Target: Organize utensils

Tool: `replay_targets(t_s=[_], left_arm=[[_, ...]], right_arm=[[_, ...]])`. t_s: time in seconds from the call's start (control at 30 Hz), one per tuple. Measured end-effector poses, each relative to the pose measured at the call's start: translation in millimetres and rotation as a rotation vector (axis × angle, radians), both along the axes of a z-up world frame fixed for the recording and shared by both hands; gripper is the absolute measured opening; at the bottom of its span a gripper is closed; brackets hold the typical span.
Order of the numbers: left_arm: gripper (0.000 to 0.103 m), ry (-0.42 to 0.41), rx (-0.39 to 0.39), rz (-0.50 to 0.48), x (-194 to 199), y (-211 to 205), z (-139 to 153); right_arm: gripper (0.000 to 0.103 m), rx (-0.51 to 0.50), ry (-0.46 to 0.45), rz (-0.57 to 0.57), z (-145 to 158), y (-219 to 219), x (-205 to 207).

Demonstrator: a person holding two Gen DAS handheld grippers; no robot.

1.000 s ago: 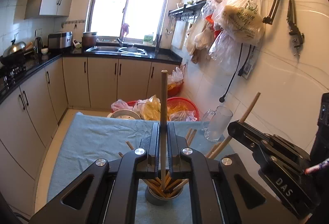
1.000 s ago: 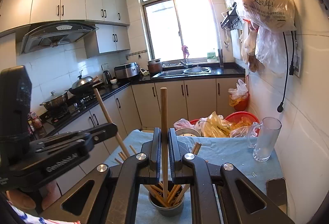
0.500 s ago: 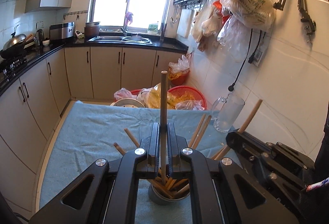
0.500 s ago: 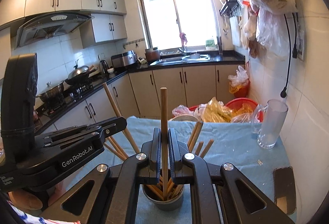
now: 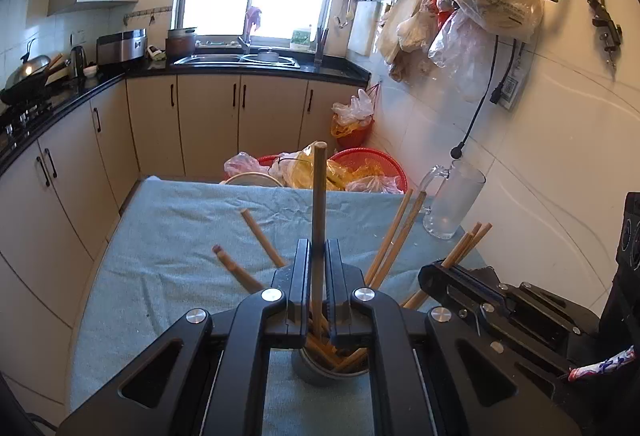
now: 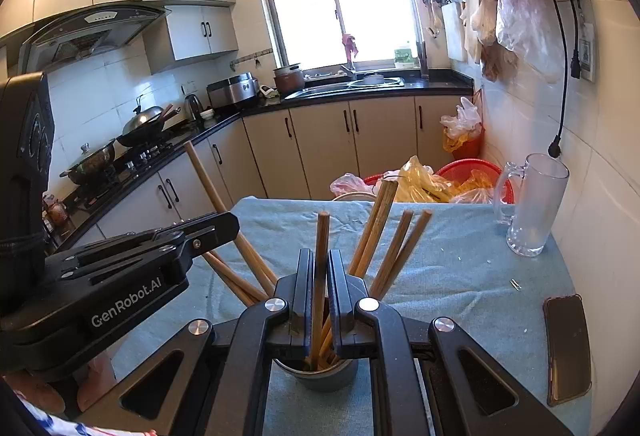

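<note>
- The left gripper (image 5: 318, 284) has its jaws closed narrow on one wooden chopstick (image 5: 319, 220), held upright with its lower end down among the sticks in the metal cup (image 5: 332, 376)
- The right gripper (image 6: 318, 288) likewise clamps a second chopstick (image 6: 321, 268), also upright, its foot inside the same cup (image 6: 320, 376) as the right wrist view shows it
- Both held sticks look as if they reach into the cup's mouth; whether either touches the bottom cannot be told, since the jaws hide that part
- The cup stands on the blue-grey cloth (image 5: 168, 236) covering the surface, near its front edge, and carries a fan of other chopsticks (image 6: 384, 236) leaning outward on several sides
- Judged from this, most of the gathering seems done: no loose chopstick shows on the cloth in either view
- What looks left is to let go of these two sticks so they drop in with the rest
- A glass mug (image 6: 534, 203) stands near the wall on the right, well apart from the cup, and a phone (image 6: 568, 348) lies flat near the cloth's right edge; neither appears to be part of the sorting
</note>
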State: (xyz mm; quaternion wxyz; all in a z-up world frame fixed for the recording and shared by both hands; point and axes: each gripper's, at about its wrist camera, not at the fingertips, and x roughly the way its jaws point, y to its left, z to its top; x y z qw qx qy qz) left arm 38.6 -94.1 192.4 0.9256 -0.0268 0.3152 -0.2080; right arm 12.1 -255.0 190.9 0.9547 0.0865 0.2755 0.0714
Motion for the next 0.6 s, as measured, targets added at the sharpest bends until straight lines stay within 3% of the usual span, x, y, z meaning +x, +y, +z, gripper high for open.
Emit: replay_targets(t_s=[0.23,0.3,0.37,0.53,0.6], left_arm=[[0.009,-0.02,-0.014,0.009,-9,6,10],[0.03,-0.026,-0.026,0.021,-15,12,14],[0.045,-0.034,-0.042,0.041,-21,18,18],[0.052,-0.061,-0.073,0.075,-41,36,33],[0.067,-0.084,-0.08,0.09,-52,42,39]], right_arm=[[0.013,-0.003,-0.018,-0.011,6,2,-6],[0.025,0.005,-0.024,-0.018,8,1,-9],[0.027,0.01,-0.032,-0.022,12,0,-12],[0.034,0.017,-0.054,-0.035,23,-3,-24],[0.039,0.023,-0.068,-0.039,28,-5,-32]])
